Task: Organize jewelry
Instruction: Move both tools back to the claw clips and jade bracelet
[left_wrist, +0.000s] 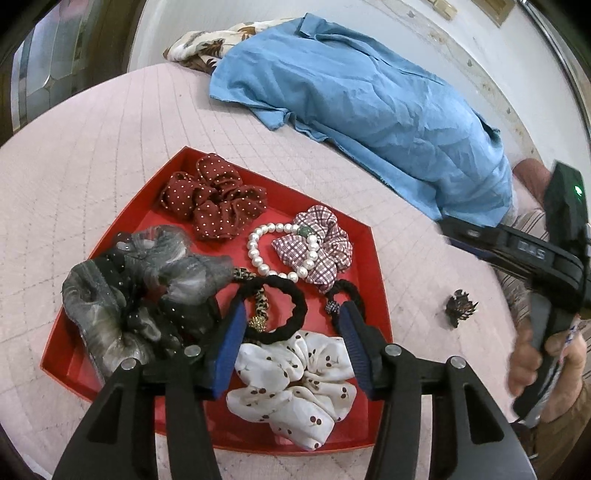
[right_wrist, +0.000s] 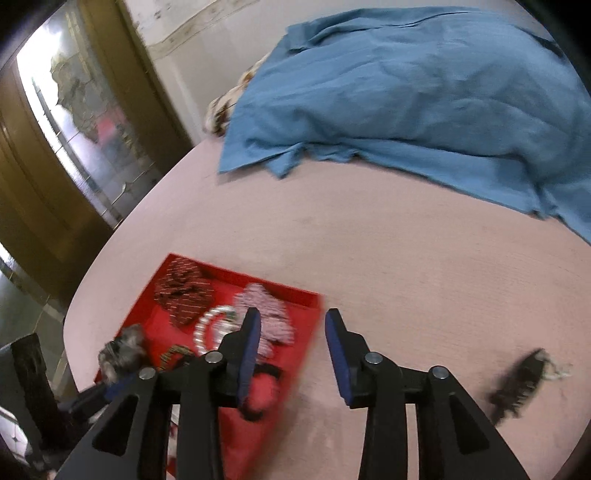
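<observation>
A red tray lies on the pink quilted bed. In it lie a maroon dotted scrunchie, a grey scrunchie, a plaid scrunchie, a pearl bracelet, a black hair tie and a white cherry scrunchie. My left gripper is open and empty just above the tray. A dark claw clip lies on the bed right of the tray; it also shows blurred in the right wrist view. My right gripper is open and empty over the tray's right edge.
A blue shirt is spread across the far side of the bed, over a floral cloth. A wooden-framed door stands beyond the bed's left edge. The right hand-held gripper is seen at the right in the left wrist view.
</observation>
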